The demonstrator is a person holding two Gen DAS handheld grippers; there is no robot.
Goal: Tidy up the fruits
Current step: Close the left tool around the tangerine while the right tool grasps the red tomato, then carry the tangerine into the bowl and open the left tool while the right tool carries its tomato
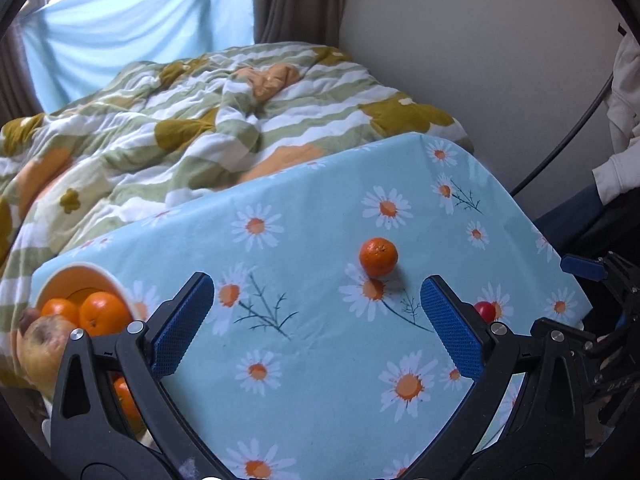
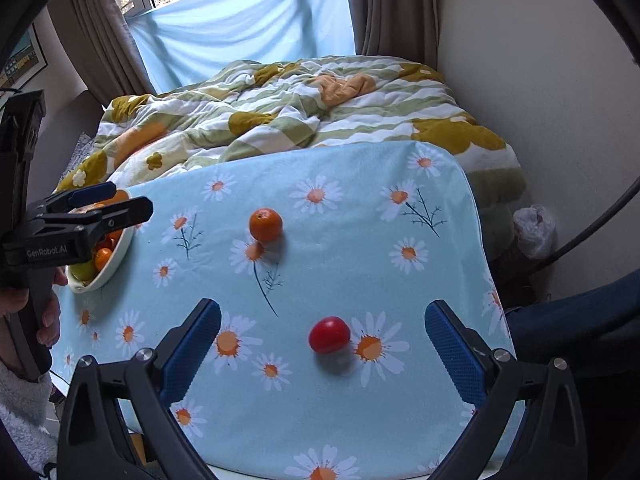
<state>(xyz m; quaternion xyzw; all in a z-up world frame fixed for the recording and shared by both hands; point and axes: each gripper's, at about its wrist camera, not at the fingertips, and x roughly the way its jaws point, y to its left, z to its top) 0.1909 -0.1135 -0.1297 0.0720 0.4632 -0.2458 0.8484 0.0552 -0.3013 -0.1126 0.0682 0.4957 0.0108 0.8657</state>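
1. Rumpled quilt (image 2: 280, 120), soft and puffy, striped green and white with mustard flowers, behind the table.
2. Table (image 2: 360, 280) under a smooth pale-blue cloth printed with daisies, rounded at the far right corner.
3. Left gripper (image 1: 316, 320), black frame with ribbed blue pads, jaws spread wide and empty, hanging over bare cloth beside the bowl.
4. Right gripper (image 2: 322, 344), same build, jaws wide and empty, straddling the tomato without touching it.
5. Oval cream bowl (image 2: 116, 256) at the table's left edge, glossy, holding several oranges and a yellowish apple (image 1: 44, 344).
6. Round orange (image 2: 265, 225), dimpled skin, alone mid-table, well apart from the bowl.
7. Small tomato (image 2: 329, 334), smooth, shiny red, slightly oval, on the cloth near the front right, just beside a printed daisy.
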